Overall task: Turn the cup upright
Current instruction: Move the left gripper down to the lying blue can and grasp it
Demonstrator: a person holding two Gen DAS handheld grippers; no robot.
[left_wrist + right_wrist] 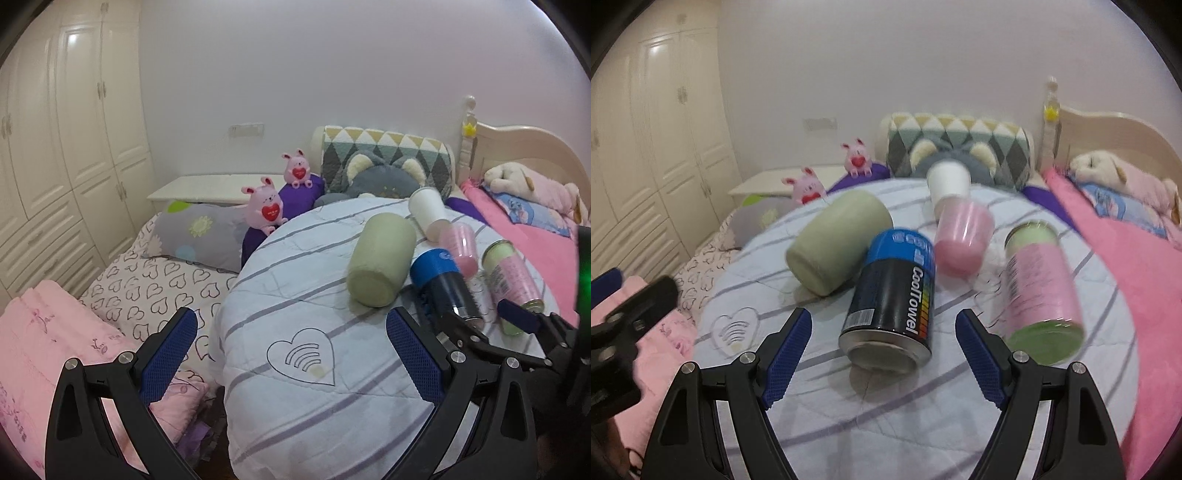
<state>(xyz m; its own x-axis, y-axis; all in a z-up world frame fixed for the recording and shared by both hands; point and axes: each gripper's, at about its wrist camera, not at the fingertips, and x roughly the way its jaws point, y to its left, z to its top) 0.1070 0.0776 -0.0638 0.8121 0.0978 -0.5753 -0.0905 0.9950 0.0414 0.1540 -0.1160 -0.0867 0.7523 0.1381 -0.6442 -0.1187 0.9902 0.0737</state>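
Right gripper [882, 360] spread wide, empty, just short of the near end of a blue-black can [892, 301] lying on the striped quilt [820, 398]. Left gripper [291, 354] likewise apart, holding nothing. Beyond: sage-green cup [838, 243] on its side at left, pink-green canister [1043, 284] right. Farther back: pink cup [962, 236], white paper cup [949, 184], both toppled.

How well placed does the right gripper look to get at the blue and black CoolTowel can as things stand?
Probably yes. The right gripper is open, and the CoolTowel can lies on its side straight ahead with nothing between them. The green cup touches only the can's far end.
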